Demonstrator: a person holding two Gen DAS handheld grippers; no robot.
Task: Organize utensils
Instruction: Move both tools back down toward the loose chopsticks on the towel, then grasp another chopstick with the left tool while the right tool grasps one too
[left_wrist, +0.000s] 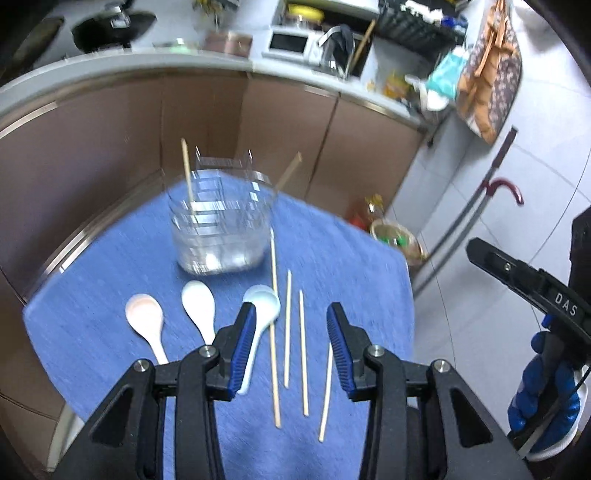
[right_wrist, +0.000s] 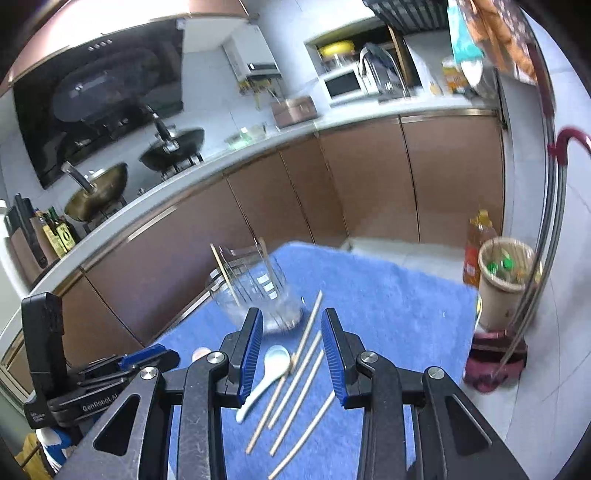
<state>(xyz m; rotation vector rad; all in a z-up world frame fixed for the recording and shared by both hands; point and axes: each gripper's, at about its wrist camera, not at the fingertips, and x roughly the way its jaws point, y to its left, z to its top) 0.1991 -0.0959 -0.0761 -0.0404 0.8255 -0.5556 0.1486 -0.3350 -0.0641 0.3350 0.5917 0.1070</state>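
A clear plastic container (left_wrist: 221, 225) (right_wrist: 258, 295) stands at the far side of a blue cloth (left_wrist: 110, 258) (right_wrist: 388, 295), with two chopsticks (left_wrist: 187, 173) leaning in it. Three ceramic spoons lie before it: a pinkish spoon (left_wrist: 146, 321), a white spoon (left_wrist: 199, 306) and a pale blue spoon (left_wrist: 260, 314) (right_wrist: 271, 369). Several loose chopsticks (left_wrist: 287, 328) (right_wrist: 295, 387) lie to their right. My left gripper (left_wrist: 291, 332) hovers open over the pale blue spoon and the chopsticks, holding nothing. My right gripper (right_wrist: 291, 332) also hangs open above the chopsticks, empty.
Brown cabinets (left_wrist: 280, 129) under a white counter run behind the table. Woks (right_wrist: 173, 147) sit on the stove and a microwave (right_wrist: 341, 83) on the counter. A bin (right_wrist: 506, 280) and an oil bottle (right_wrist: 478, 240) stand on the floor at the right.
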